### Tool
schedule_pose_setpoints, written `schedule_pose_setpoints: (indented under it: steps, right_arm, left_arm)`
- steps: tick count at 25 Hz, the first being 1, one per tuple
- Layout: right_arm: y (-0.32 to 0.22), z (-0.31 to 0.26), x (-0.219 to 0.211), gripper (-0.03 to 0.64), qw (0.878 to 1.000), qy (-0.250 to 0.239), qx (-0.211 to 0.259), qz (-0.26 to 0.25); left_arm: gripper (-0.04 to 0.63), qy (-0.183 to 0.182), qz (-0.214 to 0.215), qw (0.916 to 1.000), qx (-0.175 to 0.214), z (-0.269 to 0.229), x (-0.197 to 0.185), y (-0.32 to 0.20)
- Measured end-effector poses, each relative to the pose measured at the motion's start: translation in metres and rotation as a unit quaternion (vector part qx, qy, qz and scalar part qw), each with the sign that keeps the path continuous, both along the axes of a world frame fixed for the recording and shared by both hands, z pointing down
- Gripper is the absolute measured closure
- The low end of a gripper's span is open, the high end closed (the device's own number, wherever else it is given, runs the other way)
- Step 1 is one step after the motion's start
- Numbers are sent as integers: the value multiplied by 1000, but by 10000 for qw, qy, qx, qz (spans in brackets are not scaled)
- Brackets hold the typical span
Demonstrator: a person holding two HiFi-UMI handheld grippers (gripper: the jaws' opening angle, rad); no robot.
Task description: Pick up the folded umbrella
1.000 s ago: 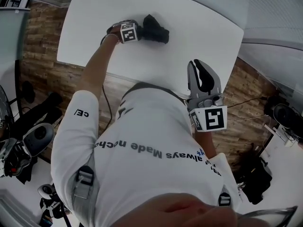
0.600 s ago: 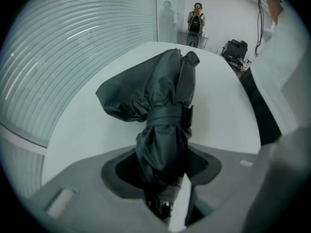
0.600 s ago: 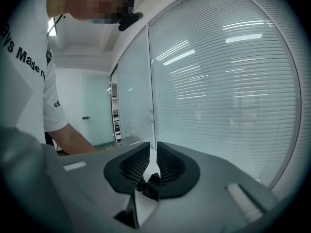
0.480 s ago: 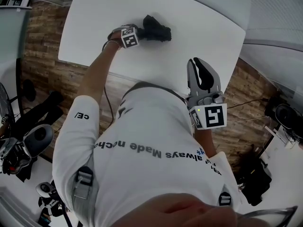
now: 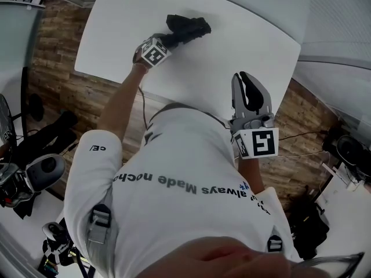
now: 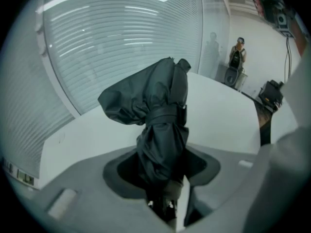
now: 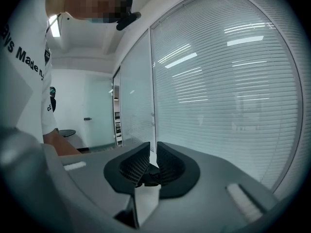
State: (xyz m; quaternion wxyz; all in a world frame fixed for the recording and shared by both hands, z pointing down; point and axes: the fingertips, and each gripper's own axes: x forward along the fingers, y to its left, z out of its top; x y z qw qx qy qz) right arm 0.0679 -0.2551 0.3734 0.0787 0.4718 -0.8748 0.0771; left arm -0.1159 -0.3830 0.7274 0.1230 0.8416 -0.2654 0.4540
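Left arm reaches out, left hand-held gripper tilted down, jaws closing on the folded umbrella between them. Right hand-held gripper level by the torso, jaws together.

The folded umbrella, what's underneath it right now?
Only the white table shows beneath the folded umbrella. The left gripper, its jaws closing on the umbrella's near end, covers that end's underside.

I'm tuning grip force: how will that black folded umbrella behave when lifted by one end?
Likely soft outside: the folded umbrella has loose fabric bunched past its strap, so pads may sink in. Probably stiff inside: it juts straight from the left gripper, whose closing jaws hold its end.
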Motion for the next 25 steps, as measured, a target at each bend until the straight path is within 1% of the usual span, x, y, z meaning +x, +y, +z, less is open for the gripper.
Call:
schedule_pose_setpoints:
  steps: [2, 5, 9, 11, 14, 18, 22, 25]
  right_arm:
    - [-2, -2, 1, 572, 10000, -4, 34, -16]
    - [-4, -7, 3, 572, 10000, 0, 78, -45]
    - [-7, -11, 3, 574, 9999, 14, 124, -85]
    - [-8, -12, 2, 574, 9999, 18, 137, -104]
    - [-8, -14, -3, 574, 9998, 31, 169, -138]
    - [-10, -18, -14, 574, 9996, 47, 211, -192]
    - [-20, -16, -4, 574, 9995, 18, 214, -238]
    - [-28, -17, 7, 574, 9994, -5, 213, -278]
  left_arm:
    - [390, 404, -355, 9983, 243, -26, 4, -2]
    - [390, 977, -763, 9902, 640, -75, 13, -3]
    - [390, 1578, -957, 9757, 1181, -143, 24, 2]
    - [390, 1910, -1034, 9656, 1427, -176, 28, 8]
    - [390, 2473, -1179, 9457, 1752, -223, 29, 22]
    - [388, 3090, -1316, 9203, 2006, -271, 23, 39]
    - [387, 3467, -1365, 9013, 2209, -308, 32, 49]
    - [387, 3662, -1398, 8893, 2357, -333, 42, 54]
